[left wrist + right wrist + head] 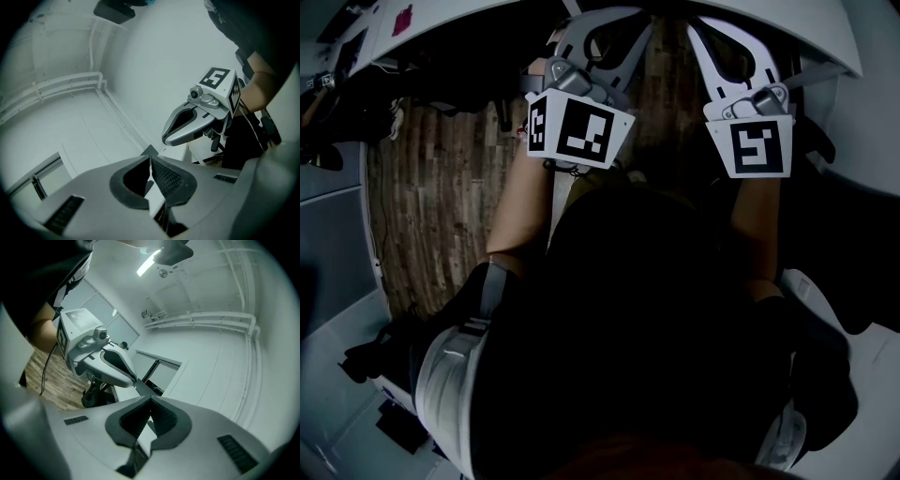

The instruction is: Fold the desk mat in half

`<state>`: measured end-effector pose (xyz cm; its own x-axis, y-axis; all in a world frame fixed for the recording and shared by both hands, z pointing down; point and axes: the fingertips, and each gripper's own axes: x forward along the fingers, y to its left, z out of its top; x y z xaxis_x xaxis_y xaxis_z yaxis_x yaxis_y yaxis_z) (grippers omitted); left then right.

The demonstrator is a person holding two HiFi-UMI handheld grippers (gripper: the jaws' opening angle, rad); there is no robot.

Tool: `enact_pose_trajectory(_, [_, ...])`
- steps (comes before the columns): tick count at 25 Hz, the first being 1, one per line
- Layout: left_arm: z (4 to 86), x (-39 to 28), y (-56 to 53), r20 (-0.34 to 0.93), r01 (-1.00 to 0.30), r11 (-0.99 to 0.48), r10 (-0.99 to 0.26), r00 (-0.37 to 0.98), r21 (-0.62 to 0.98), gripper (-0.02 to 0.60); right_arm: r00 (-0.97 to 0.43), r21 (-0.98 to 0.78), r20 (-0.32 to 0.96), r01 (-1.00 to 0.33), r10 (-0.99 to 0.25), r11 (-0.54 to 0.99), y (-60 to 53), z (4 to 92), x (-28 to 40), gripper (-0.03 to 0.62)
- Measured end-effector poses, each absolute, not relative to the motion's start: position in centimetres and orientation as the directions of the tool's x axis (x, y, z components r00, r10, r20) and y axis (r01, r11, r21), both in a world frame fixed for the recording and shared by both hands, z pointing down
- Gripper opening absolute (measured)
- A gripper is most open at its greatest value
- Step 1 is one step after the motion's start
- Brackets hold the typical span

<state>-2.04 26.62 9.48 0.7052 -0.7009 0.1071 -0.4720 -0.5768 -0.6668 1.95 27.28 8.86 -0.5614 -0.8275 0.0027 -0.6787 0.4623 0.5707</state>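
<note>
Lower left gripper (151,158) and right gripper (151,399), fingers (169,177) pinched together on nothing, and reopen at the unseen desk mat.

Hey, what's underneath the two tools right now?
Under the left tool and right tool, both shut and empty, the head view shows wood-plank floor. The person's dark clothing covers whatever lies lower down.

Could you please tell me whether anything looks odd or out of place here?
Yes: no desk mat shows in any view. The left gripper and right gripper are held up side by side, jaws together on nothing, and their cameras face white walls rather than a work surface.
</note>
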Motion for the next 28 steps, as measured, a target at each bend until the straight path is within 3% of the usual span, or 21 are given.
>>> enact_pose_trajectory(1, [9.4,-2.0,26.8,0.101,-0.479,-0.582,-0.698,0.709,-0.657,0.014,-0.563,0.558,-0.004,-0.687,-0.826,0.465,27.4,8.6,2.0,0.029])
enact_pose_trajectory(7, [8.6,-1.9,27.3,0.053,-0.53,-0.603,-0.688,0.724,-0.597,0.012,-0.578,0.554,-0.02,-0.686,-0.816,0.472,28.6,7.8,2.1,0.028])
enact_pose_trajectory(14, [8.5,-1.7,27.6,0.038,-0.524,-0.599,-0.679,0.733,-0.605,0.012,-0.525,0.609,-0.074,-0.697,-0.848,0.379,29.3,7.3,3.1,0.028])
enact_pose_trajectory(28, [8.6,-1.5,27.7,0.038,-0.514,-0.586,-0.682,0.731,-0.626,0.012,-0.52,0.62,-0.081,-0.694,-0.85,0.365,29.6,7.1,3.0,0.028])
